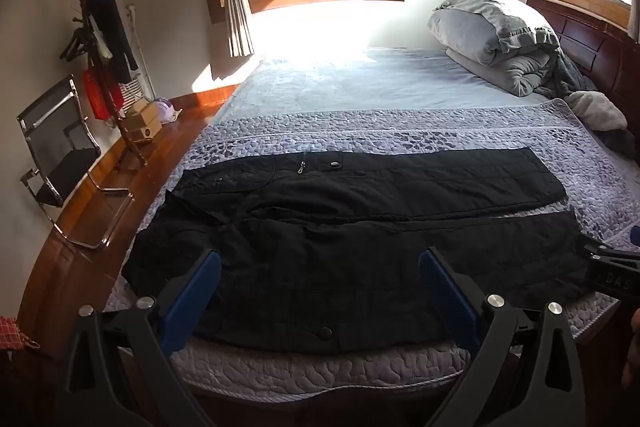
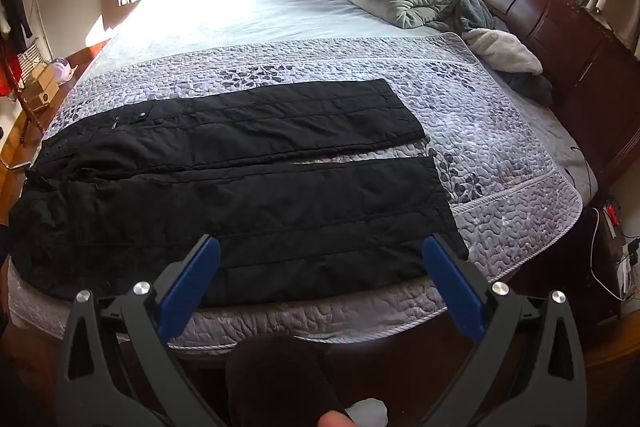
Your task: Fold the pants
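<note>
A: The pants (image 2: pixel 224 195) lie flat on the bed (image 2: pixel 500 163), and both grippers (image 1: pixel 320 291) (image 2: pixel 322 271) hover with fingers wide apart, empty.

B: Pinching only the top layer, or quilt too, would likely skew the fold.

- Black quilted pants (image 2: pixel 224 187) are lying unfolded and flat on the bed's near side.
- Waist is pointing left; both legs are extending right, slightly parted.
- Near leg's hem is reaching the near edge.

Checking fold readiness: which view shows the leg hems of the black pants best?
The right wrist view: both leg hems lie whole and apart. The left wrist view squeezes them toward its right edge, the near one partly behind the right gripper.
</note>
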Available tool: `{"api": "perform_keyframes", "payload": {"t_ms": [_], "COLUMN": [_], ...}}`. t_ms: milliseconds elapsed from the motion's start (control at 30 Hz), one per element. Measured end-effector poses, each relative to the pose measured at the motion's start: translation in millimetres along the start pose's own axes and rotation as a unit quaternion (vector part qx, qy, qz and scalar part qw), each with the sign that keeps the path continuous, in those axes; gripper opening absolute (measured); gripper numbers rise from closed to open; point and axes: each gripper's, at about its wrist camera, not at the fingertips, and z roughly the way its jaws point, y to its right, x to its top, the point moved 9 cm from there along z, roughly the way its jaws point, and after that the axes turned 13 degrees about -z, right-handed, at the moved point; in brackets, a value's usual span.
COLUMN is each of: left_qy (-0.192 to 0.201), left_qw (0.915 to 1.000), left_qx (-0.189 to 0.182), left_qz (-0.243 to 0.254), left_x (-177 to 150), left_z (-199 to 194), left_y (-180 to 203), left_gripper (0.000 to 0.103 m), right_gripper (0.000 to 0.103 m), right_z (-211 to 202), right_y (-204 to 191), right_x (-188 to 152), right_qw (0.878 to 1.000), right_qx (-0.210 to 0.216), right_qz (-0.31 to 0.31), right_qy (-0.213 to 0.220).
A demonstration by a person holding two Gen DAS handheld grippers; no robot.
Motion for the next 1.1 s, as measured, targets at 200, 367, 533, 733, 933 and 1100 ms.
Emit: {"api": "perform_keyframes", "payload": {"t_ms": [200,367,533,733,933,1100], "left_qy": [0.002,0.002,0.001,0.0,0.002,0.004], "left_qw": [1.0,1.0,1.0,1.0,1.0,1.0], "left_qx": [-0.003,-0.006,-0.002,-0.002,-0.001,-0.002], "left_qz": [0.001,0.002,-0.002,-0.002,0.001,0.003], "left_x": [0.3,1.2,1.4,2.5,4.3,4.9], "left_z": [-1.1,-2.4,2.9,3.0,3.9,3.9], "left_y": [1.9,4.0,-1.1,-0.4,0.1,0.9], "left_gripper": [0.1,0.1,0.1,0.1,0.1,0.1], "right_gripper": [0.101,0.101,0.101,0.101,0.101,0.101], "right_z": [1.3,0.7,2.8,6.2,8.5,7.1], "right_y": [-0.7,0.7,0.7,2.1,4.1,2.5], "right_x": [0.4,1.2,1.4,0.5,2.5,2.0], "right_qw": [1.0,1.0,1.0,1.0,1.0,1.0], "right_qx": [0.002,0.003,0.001,0.001,0.002,0.005], "right_qz": [0.001,0.002,0.001,0.0,0.001,0.002], "right_qy": [0.0,0.002,0.0,0.001,0.0,-0.001]}}
